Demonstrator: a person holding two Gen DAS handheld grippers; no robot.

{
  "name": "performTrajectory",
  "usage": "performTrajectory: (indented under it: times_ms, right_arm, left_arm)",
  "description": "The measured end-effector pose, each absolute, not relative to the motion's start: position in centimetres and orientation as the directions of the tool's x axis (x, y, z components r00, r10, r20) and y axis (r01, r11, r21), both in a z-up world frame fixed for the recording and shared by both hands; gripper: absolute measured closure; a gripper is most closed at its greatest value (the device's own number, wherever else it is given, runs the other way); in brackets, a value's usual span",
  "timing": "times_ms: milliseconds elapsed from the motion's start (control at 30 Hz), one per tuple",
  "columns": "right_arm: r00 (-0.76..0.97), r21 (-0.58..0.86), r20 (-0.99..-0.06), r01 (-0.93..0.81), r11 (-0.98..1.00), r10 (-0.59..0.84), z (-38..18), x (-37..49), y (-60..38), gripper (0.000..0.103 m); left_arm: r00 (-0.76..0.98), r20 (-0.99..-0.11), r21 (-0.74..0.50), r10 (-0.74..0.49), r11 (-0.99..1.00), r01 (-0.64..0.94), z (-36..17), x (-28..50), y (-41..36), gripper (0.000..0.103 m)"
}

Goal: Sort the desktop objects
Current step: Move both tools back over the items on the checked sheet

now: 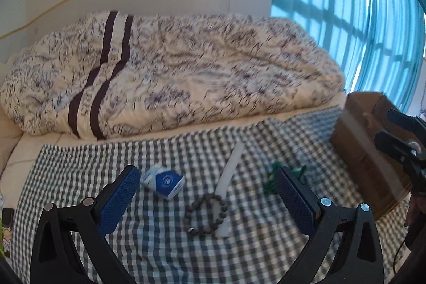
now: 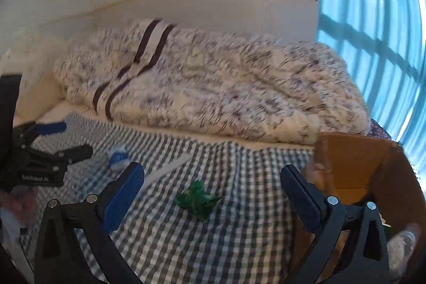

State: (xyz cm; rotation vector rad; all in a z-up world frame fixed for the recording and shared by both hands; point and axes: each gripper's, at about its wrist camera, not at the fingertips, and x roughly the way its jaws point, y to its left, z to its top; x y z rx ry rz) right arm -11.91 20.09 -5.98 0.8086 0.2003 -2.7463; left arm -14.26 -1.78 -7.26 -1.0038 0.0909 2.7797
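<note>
On the checked cloth (image 1: 165, 249) lie a dark bead bracelet (image 1: 205, 213), a white stick (image 1: 229, 178) partly under it, a blue-and-white small box (image 1: 163, 181) and a green crumpled item (image 1: 271, 178). My left gripper (image 1: 207, 197) hovers open above the bracelet, nothing between its blue pads. In the right wrist view the green item (image 2: 197, 200) lies just ahead of my open right gripper (image 2: 213, 189); the white stick (image 2: 166, 168) and the blue-and-white box (image 2: 118, 157) lie further left. The left gripper (image 2: 50, 148) shows at that view's left edge.
An open brown cardboard box (image 2: 354, 164) stands at the right end of the cloth, also seen as the cardboard box (image 1: 367, 151) in the left wrist view. A bunched floral quilt (image 1: 170, 71) lies behind the cloth. Blue curtains (image 1: 346, 4) hang at the right.
</note>
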Motion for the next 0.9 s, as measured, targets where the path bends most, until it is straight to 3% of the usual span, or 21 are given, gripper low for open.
performTrajectory:
  times_ms: [400,900]
  right_arm:
    - [-0.728,-0.076,-0.659,0.312,-0.947,-0.188,-12.6,-16.6,18.1,0.000]
    - [-0.639,-0.047,-0.741,0.356,-0.933,-0.206,-18.3,-20.3,17.0,0.000]
  left_arm:
    - [-0.653,-0.755,0.026,0.059,-0.993,-0.119,-14.7,-18.1,-4.2,0.000]
    - [-0.605,-0.796,0.012,0.008,-0.999,-0.029,-19.8,-25.0,-7.4,0.000]
